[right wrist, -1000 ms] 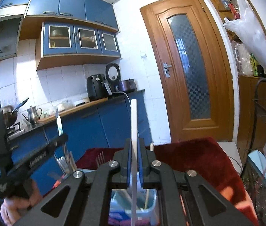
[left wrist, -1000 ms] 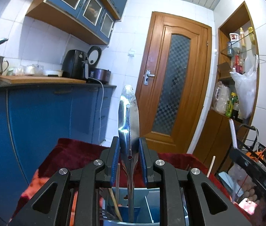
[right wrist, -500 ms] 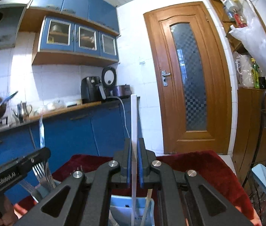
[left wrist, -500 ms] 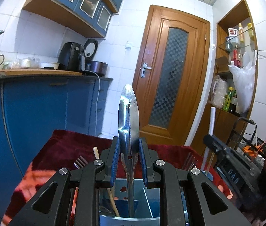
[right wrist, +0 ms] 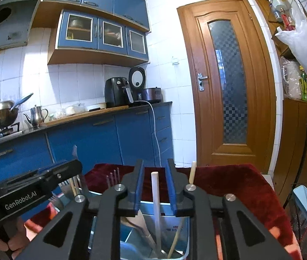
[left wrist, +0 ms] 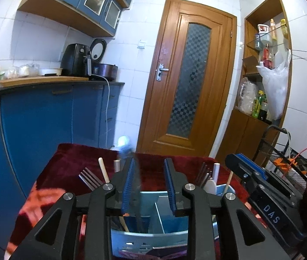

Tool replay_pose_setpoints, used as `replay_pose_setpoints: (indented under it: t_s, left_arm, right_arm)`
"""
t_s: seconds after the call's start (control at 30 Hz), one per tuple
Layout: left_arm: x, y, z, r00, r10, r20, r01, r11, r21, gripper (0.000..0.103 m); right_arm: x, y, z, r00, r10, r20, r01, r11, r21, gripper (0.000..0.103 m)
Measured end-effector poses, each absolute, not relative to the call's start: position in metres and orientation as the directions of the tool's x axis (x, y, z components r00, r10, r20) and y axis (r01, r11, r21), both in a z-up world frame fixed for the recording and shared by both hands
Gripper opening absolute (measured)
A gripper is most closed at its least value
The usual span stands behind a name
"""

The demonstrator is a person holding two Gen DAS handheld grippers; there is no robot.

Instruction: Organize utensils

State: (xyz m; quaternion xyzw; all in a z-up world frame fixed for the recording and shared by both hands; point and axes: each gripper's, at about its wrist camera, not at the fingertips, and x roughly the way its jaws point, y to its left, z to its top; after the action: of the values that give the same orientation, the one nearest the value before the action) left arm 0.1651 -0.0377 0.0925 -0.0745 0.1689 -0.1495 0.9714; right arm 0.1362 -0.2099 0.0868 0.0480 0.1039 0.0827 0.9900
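Reading "GenRobot.AI", the left gripper [right wrist: 45,179] and right gripper [right wrist: 154,186] show jaws just spread.

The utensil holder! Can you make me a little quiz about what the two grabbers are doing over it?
1. True or false: the right gripper is squeezing the white stick.
2. What colour is the utensil holder? A red, B blue, C yellow.
3. In the left wrist view, which pronged utensil stands left of the left gripper?

Key
1. False. The stick stands loose between the pads, in the holder. The jaws have just been opening.
2. B.
3. A fork. The left gripper's jaws have also just been opening, with a blurred metal utensil between them.
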Motion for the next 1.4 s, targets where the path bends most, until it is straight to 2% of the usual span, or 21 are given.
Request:
replay_pose_setpoints:
  t_s: [0.7,1.03,1.23,1.4]
  left_arm:
    - [0.072,-0.016,0.140,0.919,-0.284,-0.275,0.252,0.957,-0.146,0.028]
    - [0.022,-0.003,0.130,0.918,-0.260,-0.299,0.235,0.965,-0.118,0.029]
    - [0.005,0.002,0.102,0.915,-0.230,-0.332,0.205,0.973,-0.110,0.033]
    - [0.000,0.005,0.077,0.918,-0.205,-0.339,0.179,0.978,-0.107,0.047]
  right_arm:
    - [0.044,-0.197,0.128,0.961,0.207,-0.182,-0.182,0.973,0.143,0.025]
    - [-0.003,-0.190,0.115,0.952,0.212,-0.221,-0.182,0.972,0.146,0.029]
    - [-0.026,-0.189,0.093,0.949,0.187,-0.253,-0.158,0.979,0.131,0.040]
    - [-0.038,-0.190,0.074,0.949,0.171,-0.264,-0.140,0.982,0.129,0.049]
